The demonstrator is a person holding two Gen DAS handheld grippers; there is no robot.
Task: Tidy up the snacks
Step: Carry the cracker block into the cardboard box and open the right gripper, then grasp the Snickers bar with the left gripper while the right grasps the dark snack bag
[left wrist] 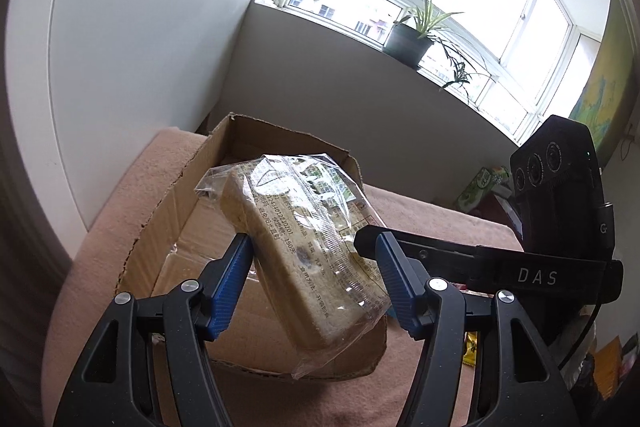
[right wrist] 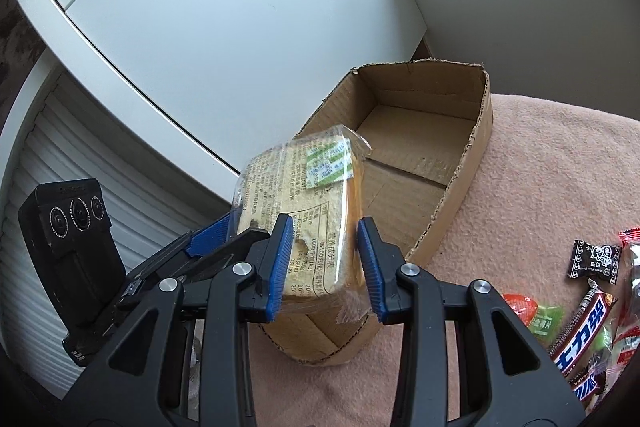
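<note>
A clear-wrapped block of sliced bread (left wrist: 304, 267) hangs tilted above an open cardboard box (left wrist: 160, 223). My left gripper (left wrist: 314, 247) is shut on the loaf across its wide sides, blue pads pressing the wrapper. From the right, the other gripper's black finger (left wrist: 420, 251) reaches the same pack. In the right wrist view my right gripper (right wrist: 324, 227) is shut on the bread (right wrist: 320, 211) across its thin side, with the left gripper's blue-padded finger (right wrist: 208, 231) against the pack's left. The box (right wrist: 476, 147) beyond looks empty inside.
The box sits on a pink blanket (right wrist: 540, 167). Loose snacks lie at the right: a black candy (right wrist: 596, 261), a chocolate bar (right wrist: 584, 339), green and orange packets (right wrist: 536, 311). A white cabinet (right wrist: 200, 27) stands behind, and a potted plant (left wrist: 412, 43) on the window sill.
</note>
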